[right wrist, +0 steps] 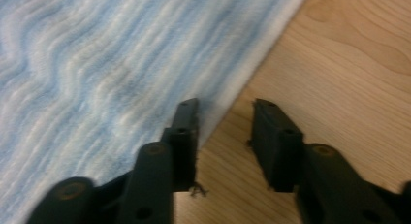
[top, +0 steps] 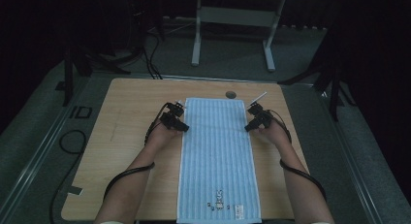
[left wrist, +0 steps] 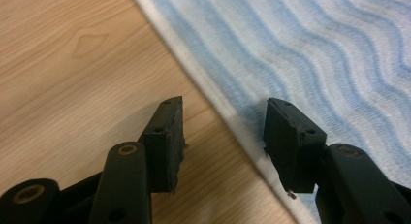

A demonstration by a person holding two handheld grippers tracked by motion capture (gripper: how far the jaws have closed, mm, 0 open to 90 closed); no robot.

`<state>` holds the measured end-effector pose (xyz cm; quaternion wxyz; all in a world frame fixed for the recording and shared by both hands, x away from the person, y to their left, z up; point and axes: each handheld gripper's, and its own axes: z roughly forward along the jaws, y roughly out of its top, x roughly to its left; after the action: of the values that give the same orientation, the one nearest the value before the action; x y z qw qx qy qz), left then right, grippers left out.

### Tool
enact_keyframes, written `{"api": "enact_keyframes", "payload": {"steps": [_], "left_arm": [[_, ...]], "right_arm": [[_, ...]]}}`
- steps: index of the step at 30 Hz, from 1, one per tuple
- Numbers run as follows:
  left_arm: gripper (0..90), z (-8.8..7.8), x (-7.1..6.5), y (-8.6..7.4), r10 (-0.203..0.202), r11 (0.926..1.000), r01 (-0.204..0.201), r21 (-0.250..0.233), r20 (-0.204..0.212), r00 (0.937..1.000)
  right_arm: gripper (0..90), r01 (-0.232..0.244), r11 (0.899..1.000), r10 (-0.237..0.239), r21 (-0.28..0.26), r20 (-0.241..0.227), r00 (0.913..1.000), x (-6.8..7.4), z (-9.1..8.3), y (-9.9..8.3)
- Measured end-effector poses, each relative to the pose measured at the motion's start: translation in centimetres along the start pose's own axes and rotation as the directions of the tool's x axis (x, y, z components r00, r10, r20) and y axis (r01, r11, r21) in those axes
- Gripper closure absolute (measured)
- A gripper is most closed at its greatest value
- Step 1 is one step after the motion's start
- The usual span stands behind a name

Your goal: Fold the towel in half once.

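Observation:
A light blue striped towel [top: 218, 156] lies flat and lengthwise down the middle of the wooden table [top: 126, 117]. At the towel's left edge, near the far end, rests my left gripper [top: 183, 127]. In the left gripper view its jaws [left wrist: 225, 105] stand apart astride the white hem of the towel [left wrist: 310, 49], one jaw over bare wood [left wrist: 72, 64], the other over cloth. My right gripper [top: 248, 128] mirrors it at the right edge. Its jaws [right wrist: 225, 104] also straddle the hem, with towel [right wrist: 106, 64] on one side and wood [right wrist: 349, 64] on the other. Neither pair presses the cloth.
A small dark round hole [top: 231, 94] sits in the table just beyond the towel's far end. A printed label [top: 220, 204] marks the towel's near end. A grey metal stand [top: 232, 15] and cables [top: 72, 141] are on the floor around the table.

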<state>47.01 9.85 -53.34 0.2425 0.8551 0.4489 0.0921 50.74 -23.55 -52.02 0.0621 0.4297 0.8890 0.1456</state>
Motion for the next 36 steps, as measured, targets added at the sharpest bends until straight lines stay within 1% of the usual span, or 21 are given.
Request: {"api": "enact_keyframes", "payload": {"steps": [2,4,5,6,7,8,10,13,18,20,21,22,23,24,25,27,30,32,33,35,36], "left_arm": [[61.9,0.0,-0.2,0.1,0.008,1.0000,-0.008,0.001,-0.001,1.0000],[70.8,0.0,-0.3,0.2,0.010,0.9999,-0.010,0.006,0.021,0.9997],[76.6,0.1,-0.4,0.2,0.011,0.9999,-0.011,0.005,0.036,0.9993],[81.2,0.1,-0.3,0.2,0.006,1.0000,-0.006,0.003,0.051,0.9987],[85.4,0.2,-0.3,0.2,-0.003,1.0000,0.002,0.003,0.061,0.9981],[86.7,0.2,-0.3,0.2,-0.003,1.0000,0.002,0.003,0.061,0.9981],[87.5,-0.1,-0.3,0.2,0.007,0.9999,-0.006,-0.010,0.051,0.9987],[87.7,-0.9,-0.3,0.1,0.016,0.9994,-0.014,-0.032,0.055,0.9983],[87.8,-2.8,-0.3,-0.1,0.018,0.9972,-0.012,-0.074,0.082,0.9965],[87.9,-3.6,-0.4,-0.1,0.026,0.9964,-0.018,-0.083,0.099,0.9948],[87.9,-4.0,-0.6,-0.1,0.037,0.9954,-0.028,-0.091,0.092,0.9951],[88.0,-4.3,-0.7,-0.2,0.037,0.9948,-0.028,-0.098,0.093,0.9950],[88.5,-4.6,-0.8,-0.3,0.040,0.9948,-0.030,-0.097,0.108,0.9933],[88.5,-4.9,-0.9,-0.4,0.047,0.9939,-0.036,-0.104,0.104,0.9935],[88.5,-5.3,-1.0,-0.6,0.051,0.9937,-0.039,-0.105,0.112,0.9924],[88.5,-5.9,-1.2,-1.3,0.067,0.9922,-0.054,-0.112,0.114,0.9913],[88.5,-6.5,-1.6,-2.7,0.074,0.9918,-0.057,-0.114,0.148,0.9862],[88.5,-6.8,-2.2,-3.7,0.099,0.9902,-0.081,-0.114,0.159,0.9824],[88.5,-6.8,-2.4,-4.1,0.100,0.9906,-0.081,-0.110,0.176,0.9793],[88.5,-7.0,-3.0,-5.1,0.105,0.9900,-0.084,-0.113,0.186,0.9770],[88.4,-7.1,-3.2,-5.5,0.106,0.9908,-0.086,-0.105,0.199,0.9742]], "right_arm": [[73.7,0.010,1.000,-0.010,0.010,-0.011,0.9999,0.2,0.0,0.1],[79.0,0.013,1.000,-0.013,0.013,-0.020,0.9997,0.3,0.0,0.2],[84.5,0.017,1.000,-0.017,0.015,-0.033,0.9993,0.4,0.0,0.2],[86.0,0.020,1.000,-0.019,0.014,-0.044,0.9989,0.4,0.0,0.2],[89.3,0.025,1.000,-0.025,0.017,-0.038,0.9990,0.5,0.0,0.3],[89.6,0.031,0.999,-0.030,0.020,-0.029,0.9991,0.6,0.0,0.3],[89.9,0.052,0.998,-0.052,0.020,-0.020,0.9985,0.9,-0.1,0.2],[90.0,0.052,0.999,-0.052,0.004,-0.027,0.9983,0.9,-0.5,0.1],[90.0,0.049,0.997,-0.052,-0.055,-0.044,0.9977,0.8,-2.3,-0.2],[90.0,0.066,0.995,-0.069,-0.077,-0.043,0.9967,1.1,-3.0,-0.3],[90.0,0.070,0.994,-0.074,-0.084,-0.048,0.9961,1.2,-3.4,-0.4],[90.0,0.081,0.993,-0.085,-0.091,-0.042,0.9955,1.5,-3.9,-0.4],[90.0,0.091,0.991,-0.095,-0.103,-0.037,0.9948,1.6,-4.3,-0.5],[90.0,0.104,0.989,-0.108,-0.105,-0.036,0.9935,1.9,-4.7,-0.6],[90.0,0.117,0.986,-0.121,-0.116,-0.027,0.9923,2.2,-5.2,-0.7],[90.0,0.125,0.983,-0.129,-0.137,-0.023,0.9913,2.8,-6.1,-1.3],[90.0,0.151,0.976,-0.157,-0.160,-0.025,0.9873,3.6,-7.0,-2.8],[90.0,0.160,0.973,-0.167,-0.167,-0.033,0.9854,4.1,-7.3,-3.9],[90.0,0.166,0.972,-0.174,-0.166,-0.035,0.9842,4.4,-7.3,-4.5],[90.0,0.166,0.973,-0.176,-0.162,-0.048,0.9832,4.9,-7.2,-5.6],[90.0,0.173,0.971,-0.183,-0.162,-0.046,0.9821,5.3,-7.2,-6.1]]}}
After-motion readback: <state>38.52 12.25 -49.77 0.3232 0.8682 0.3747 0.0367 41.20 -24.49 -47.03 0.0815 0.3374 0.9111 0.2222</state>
